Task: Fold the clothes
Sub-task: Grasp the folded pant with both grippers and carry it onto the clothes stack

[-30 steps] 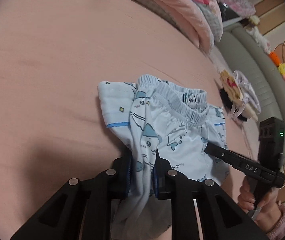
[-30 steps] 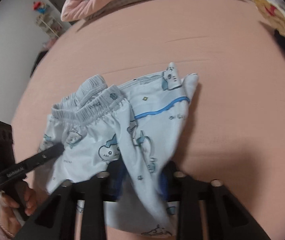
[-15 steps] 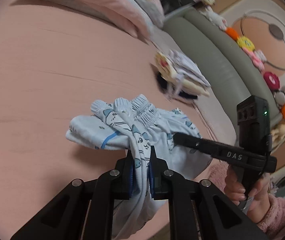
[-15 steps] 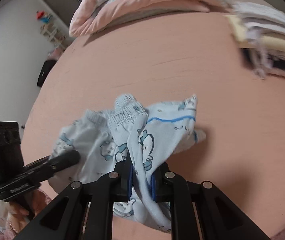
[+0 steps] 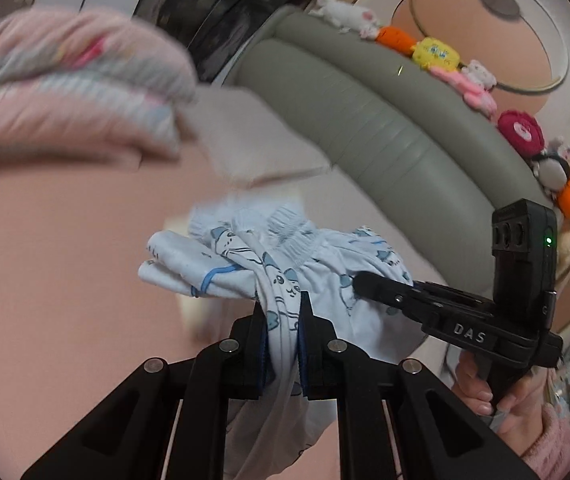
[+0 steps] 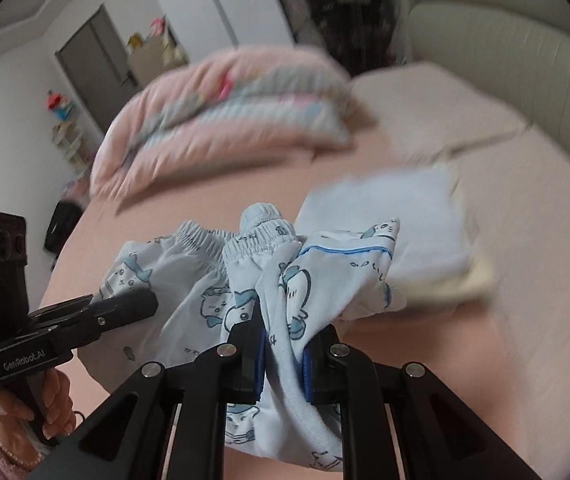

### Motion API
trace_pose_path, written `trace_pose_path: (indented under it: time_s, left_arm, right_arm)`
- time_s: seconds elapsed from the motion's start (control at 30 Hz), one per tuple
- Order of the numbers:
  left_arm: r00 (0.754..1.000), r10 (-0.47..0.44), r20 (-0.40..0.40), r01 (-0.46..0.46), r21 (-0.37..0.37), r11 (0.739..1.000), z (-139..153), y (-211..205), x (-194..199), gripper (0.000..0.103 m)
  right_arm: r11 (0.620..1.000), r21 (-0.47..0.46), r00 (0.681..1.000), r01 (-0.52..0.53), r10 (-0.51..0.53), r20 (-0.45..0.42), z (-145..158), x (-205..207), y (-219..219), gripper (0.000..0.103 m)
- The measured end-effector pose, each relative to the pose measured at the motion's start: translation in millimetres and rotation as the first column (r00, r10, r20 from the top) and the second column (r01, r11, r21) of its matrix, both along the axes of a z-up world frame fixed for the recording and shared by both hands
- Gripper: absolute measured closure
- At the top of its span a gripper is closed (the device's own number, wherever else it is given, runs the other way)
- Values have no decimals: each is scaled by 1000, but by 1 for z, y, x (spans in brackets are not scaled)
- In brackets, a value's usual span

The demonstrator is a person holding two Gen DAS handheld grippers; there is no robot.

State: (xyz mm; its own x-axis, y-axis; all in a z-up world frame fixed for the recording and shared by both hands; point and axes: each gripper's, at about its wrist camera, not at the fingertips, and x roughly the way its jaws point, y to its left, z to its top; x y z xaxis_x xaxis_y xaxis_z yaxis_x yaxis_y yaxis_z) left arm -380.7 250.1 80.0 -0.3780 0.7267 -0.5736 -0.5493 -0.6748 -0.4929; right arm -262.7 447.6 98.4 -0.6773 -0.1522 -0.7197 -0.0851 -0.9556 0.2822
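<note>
While pinched in both | shorts between left hand-held gripper, right hand-held gripper | seemingly lifted

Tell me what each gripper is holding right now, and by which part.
Both hold the same light-blue printed shorts. The left gripper and the right gripper each pinch a bunched fold of fabric below the waistband.

A pink bed carries folded clothes and bedding.
</note>
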Motion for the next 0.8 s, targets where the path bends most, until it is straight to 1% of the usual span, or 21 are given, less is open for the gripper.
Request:
trace_pose_path:
  time_s: [0.03,0.1,0.13,0.2,0.27,0.3,0.33,0.37,0.4,0.43,0.47,0.5,0.53,0.57,0.6,0.63,0.67,0.7,0.73,0.77,0.8]
  left_arm:
    - [1000,5,0,-5,23,1000,3,10,-17,93]
    - [1000,23,6,-23,48,999,-2,27,-46,93]
    - [999,32,9,-32,58,998,-6,36,-61,93]
    - [998,55,28,-57,65,996,-24,46,-84,93]
    - [993,93,67,-95,33,995,-58,54,-107,92]
    - [985,124,119,-125,0,992,-81,56,-118,92]
    - [974,141,176,-138,-32,990,-101,55,-126,92]
    - [962,150,228,-139,-62,988,-119,54,-132,92]
    - [947,160,280,-139,-91,986,-136,53,-139,88]
    - [941,163,297,-148,-73,986,-141,48,-140,88]
    - [950,176,258,-172,-36,984,-133,41,-135,88]
    - [965,199,174,-199,-18,980,-118,36,-126,88]
    - [972,227,59,-226,-21,974,-100,34,-113,88]
    - [963,258,-72,-261,-27,965,-84,32,-97,88]
    - [951,253,-176,-261,-27,965,-73,35,-81,88]
    - [939,225,-262,-240,-29,970,-65,41,-66,88]
    - [945,161,-283,-182,-50,982,-64,51,-59,87]
    - [961,76,-267,-101,-80,992,-67,63,-57,87]
    - [965,18,-260,-56,-140,989,-73,77,-55,87]
    - [966,-25,-258,-33,-217,976,-82,92,-54,87]
    - [966,-43,-257,-35,-290,956,-92,101,-55,87]
  right_arm:
    - [1000,6,1000,7,-7,-13,8,-13,14,91]
    - [999,19,999,31,-30,-25,15,-37,42,91]
    - [999,24,999,41,-40,-32,15,-49,55,90]
    - [998,40,997,57,-55,-50,3,-69,78,89]
    - [992,95,995,87,-82,-59,-22,-77,106,86]
    - [988,114,994,108,-103,-44,-41,-85,118,81]
    - [986,108,992,126,-126,-7,-62,-92,129,77]
    - [985,91,988,145,-150,43,-87,-97,139,75]
    - [985,58,984,164,-168,65,-103,-98,148,75]
    - [983,7,982,181,-182,55,-109,-92,157,72]
    - [979,-44,980,197,-195,46,-116,-86,166,71]
    - [973,-95,977,212,-210,38,-122,-81,175,70]
    - [965,-128,973,228,-229,8,-122,-73,181,69]
    - [960,-125,965,249,-257,-46,-112,-64,183,69]
    - [961,-87,958,264,-272,-96,-103,-57,180,68]
    - [963,-29,953,268,-270,-141,-95,-51,171,62]
    - [961,29,946,274,-264,-186,-87,-44,162,58]
    - [965,82,950,251,-229,-212,-84,-42,149,52]
    - [969,110,959,220,-194,-206,-86,-43,141,52]
    - [969,115,963,217,-193,-187,-89,-43,143,52]
    - [970,120,967,214,-192,-169,-91,-43,144,52]
